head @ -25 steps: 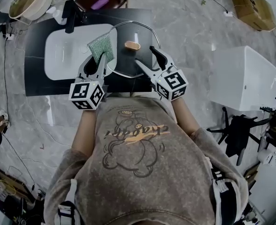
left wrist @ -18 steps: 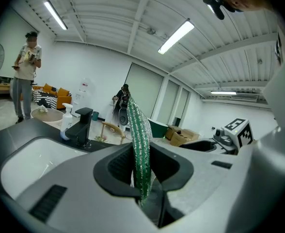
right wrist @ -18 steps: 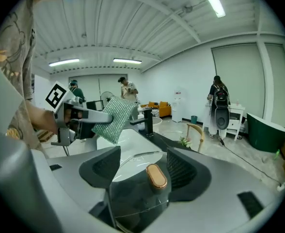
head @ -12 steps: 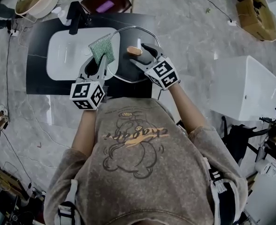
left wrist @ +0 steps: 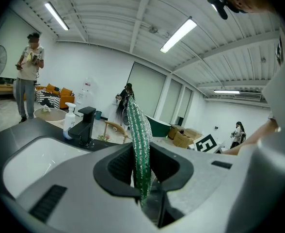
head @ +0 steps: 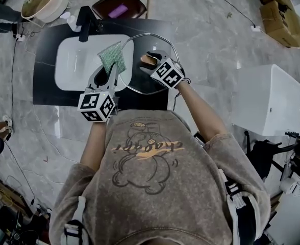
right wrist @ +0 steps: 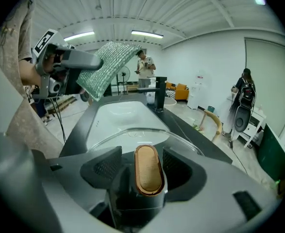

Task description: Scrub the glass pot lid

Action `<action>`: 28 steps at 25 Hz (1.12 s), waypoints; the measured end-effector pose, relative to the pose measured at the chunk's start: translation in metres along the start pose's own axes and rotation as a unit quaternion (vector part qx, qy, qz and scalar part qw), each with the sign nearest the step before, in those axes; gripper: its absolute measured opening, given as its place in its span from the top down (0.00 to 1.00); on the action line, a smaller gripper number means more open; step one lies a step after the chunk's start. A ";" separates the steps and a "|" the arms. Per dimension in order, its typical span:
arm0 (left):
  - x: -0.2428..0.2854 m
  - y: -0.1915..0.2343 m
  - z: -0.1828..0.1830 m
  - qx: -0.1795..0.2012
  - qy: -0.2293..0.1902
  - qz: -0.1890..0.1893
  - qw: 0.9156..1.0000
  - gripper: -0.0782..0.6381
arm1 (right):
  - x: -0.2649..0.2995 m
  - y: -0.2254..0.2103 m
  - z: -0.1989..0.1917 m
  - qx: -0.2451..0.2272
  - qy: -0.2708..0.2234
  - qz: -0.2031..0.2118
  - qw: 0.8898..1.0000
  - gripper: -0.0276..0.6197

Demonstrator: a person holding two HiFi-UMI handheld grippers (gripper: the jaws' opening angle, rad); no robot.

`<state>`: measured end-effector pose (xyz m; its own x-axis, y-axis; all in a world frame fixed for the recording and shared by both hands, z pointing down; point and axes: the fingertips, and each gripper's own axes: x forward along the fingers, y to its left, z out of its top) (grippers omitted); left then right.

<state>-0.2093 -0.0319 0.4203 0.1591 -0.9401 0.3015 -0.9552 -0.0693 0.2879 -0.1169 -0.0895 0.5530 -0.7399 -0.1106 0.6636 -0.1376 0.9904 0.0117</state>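
The glass pot lid (head: 155, 83) lies on the black counter, partly over the white sink. Its brown knob (head: 147, 60) sits between the jaws of my right gripper (head: 154, 64), which is shut on it. In the right gripper view the knob (right wrist: 148, 169) stands right between the jaws, and the lid's rim (right wrist: 133, 130) curves ahead. My left gripper (head: 110, 69) is shut on a green sponge (head: 113, 56), held upright over the lid's left edge. In the left gripper view the sponge (left wrist: 140, 144) stands edge-on between the jaws.
The white sink (head: 78, 65) is set in a black counter (head: 45, 86) with a black faucet (head: 89, 19) at its far side and a soap bottle (left wrist: 71, 119) beside it. A white box (head: 272, 101) stands at the right. People stand in the room behind.
My right gripper has moved forward and left from the lid's near edge onto the knob and shut on it. The left gripper with the sponge has barely moved.
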 end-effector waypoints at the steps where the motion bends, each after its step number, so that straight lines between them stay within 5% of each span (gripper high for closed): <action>1: 0.000 0.001 0.000 -0.002 0.001 0.000 1.000 0.78 | 0.003 -0.002 -0.003 -0.002 0.009 -0.002 1.000 0.53; 4: 0.001 0.006 -0.002 -0.011 0.005 0.002 1.000 0.78 | 0.008 -0.010 -0.006 0.000 0.020 -0.017 1.000 0.65; 17: 0.021 0.012 0.005 -0.012 0.015 -0.016 1.000 0.78 | 0.007 -0.008 -0.004 -0.025 0.040 0.005 0.999 0.66; 23: 0.070 0.011 0.018 -0.008 0.043 -0.082 0.996 0.78 | 0.010 -0.007 -0.005 -0.022 0.043 0.009 0.999 0.66; 28: 0.137 -0.011 -0.006 0.030 0.133 -0.175 0.975 0.78 | 0.011 -0.008 -0.006 -0.015 0.041 0.004 0.999 0.66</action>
<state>-0.1759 -0.1579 0.4637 0.5302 -0.7353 0.4222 -0.8420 -0.3978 0.3644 -0.1197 -0.0984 0.5646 -0.6851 -0.0959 0.7221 -0.1099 0.9936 0.0278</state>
